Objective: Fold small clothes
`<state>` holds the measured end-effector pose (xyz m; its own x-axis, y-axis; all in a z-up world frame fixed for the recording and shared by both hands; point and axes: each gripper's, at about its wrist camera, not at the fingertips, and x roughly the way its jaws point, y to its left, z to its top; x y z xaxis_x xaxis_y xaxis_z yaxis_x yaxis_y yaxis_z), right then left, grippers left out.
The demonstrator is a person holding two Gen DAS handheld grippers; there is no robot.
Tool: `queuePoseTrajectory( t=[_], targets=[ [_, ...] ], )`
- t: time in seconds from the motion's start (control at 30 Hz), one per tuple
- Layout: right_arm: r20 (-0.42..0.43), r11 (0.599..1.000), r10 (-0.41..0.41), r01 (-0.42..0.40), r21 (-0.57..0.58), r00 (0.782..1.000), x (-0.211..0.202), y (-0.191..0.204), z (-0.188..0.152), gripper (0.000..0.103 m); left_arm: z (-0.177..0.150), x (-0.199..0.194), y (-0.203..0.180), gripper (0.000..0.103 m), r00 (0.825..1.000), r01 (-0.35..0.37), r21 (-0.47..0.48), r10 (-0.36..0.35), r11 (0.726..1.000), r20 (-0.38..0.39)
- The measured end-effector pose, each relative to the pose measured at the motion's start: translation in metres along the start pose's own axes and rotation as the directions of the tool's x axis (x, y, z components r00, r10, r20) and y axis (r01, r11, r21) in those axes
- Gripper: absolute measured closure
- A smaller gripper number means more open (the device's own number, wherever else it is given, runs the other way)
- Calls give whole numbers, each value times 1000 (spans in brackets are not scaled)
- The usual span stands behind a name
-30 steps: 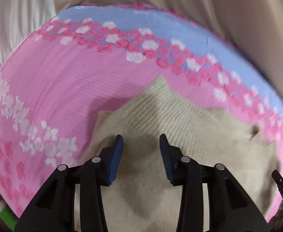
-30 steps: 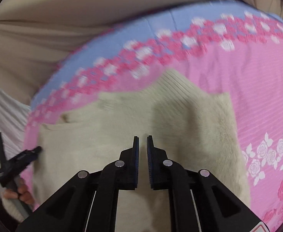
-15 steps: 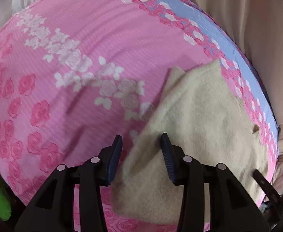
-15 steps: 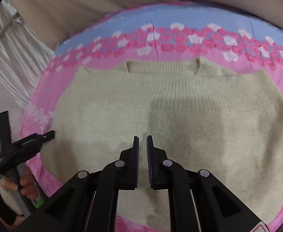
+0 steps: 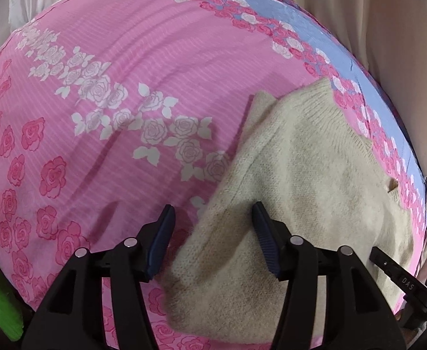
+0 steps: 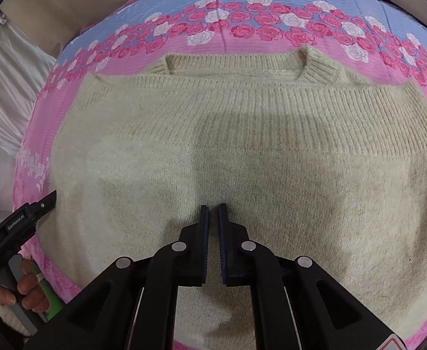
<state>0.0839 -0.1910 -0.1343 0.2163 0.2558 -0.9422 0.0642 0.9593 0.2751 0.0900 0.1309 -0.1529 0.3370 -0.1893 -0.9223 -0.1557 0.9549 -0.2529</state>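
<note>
Since a second ago, both of my grippers have drawn back and swung, so that the cream sweater (image 6: 242, 157), then a blurred heap with one corner poking up, now lies spread flat across the pink rose-printed bedsheet (image 5: 120, 93), its ribbed collar (image 6: 234, 64) on the far side, next to the blue border. My right gripper (image 6: 212, 213) hangs over the middle of the sweater's body, fingers nearly shut with only a thin gap between them and no cloth in that gap. My left gripper (image 5: 212, 224) is spread wide at the sweater's left edge: the right finger is over the knit, the left finger over bare sheet, and the edge passes between them, not yet pinched. I judge the step in hand to be the start of the first fold, a side edge about to be taken up. The next move calls for me to lower the left gripper onto that edge, close on the knit alone and not the sheet beneath, then carry it across toward the middle while the right gripper steadies the body. In the right wrist view, the left gripper shows at the sweater's left edge.
</note>
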Motion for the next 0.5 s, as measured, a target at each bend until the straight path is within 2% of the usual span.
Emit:
queuePoseTrajectory(
  t=[0.13,0.17,0.23,0.3,0.33,0.37,0.43,0.5],
  targets=[
    [56,999,46,-47,10,997,-22,9,2,97,4,-16,-1,49,999,39,-7,-39,999,21],
    [55,999,48,-48,-3,997,-23,13,3,97,6,-16,-1,45,998,53,-12,-53,999,17],
    [41,999,28,-26,-33,999,-17,20,8,97,10,-9,2,39,998,70,-42,-70,997,-5],
    [10,999,-5,5,-35,1000,-2,19,11,97,12,6,5,38,993,97,-91,-102,991,-53],
    [-6,1000,-1,1,-25,1000,7,16,12,97,12,12,6,33,989,118,-117,-127,986,-73],
    [4,1000,6,-6,-20,1000,9,15,12,98,13,13,5,23,988,140,-133,-147,981,-49],
    [3,1000,4,-4,-24,1000,8,16,13,99,14,16,-1,15,989,134,-132,-142,982,-50],
    [3,999,2,-2,-34,1000,9,17,14,99,14,19,-8,12,992,117,-121,-122,986,-39]
  ],
)
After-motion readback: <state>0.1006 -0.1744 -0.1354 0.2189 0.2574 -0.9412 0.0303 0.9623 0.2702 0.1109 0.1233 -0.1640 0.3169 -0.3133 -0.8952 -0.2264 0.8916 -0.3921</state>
